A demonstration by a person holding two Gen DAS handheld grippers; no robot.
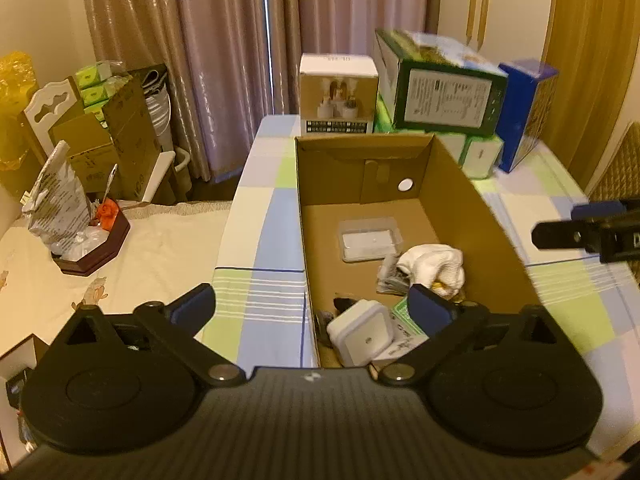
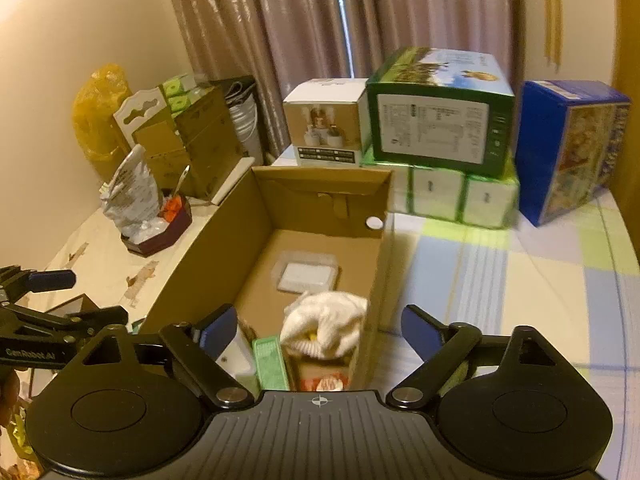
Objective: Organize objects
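Both the left gripper (image 1: pixel 312 308) and the right gripper (image 2: pixel 318 326) are hovering wide open and empty above the cardboard box (image 1: pixel 484 216); the white cloth (image 1: pixel 434 264) is lying inside, below the jaws.

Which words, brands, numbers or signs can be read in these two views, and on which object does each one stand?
"GenRobot.AI": white letters on the black left gripper, seen in the right wrist view; slightly blurred.
Dark green carton: white panel of print, too small to read.
White product box: top code and bottom strip, blurred.
Silver foil bag: print unreadable.
Blue carton: unreadable.
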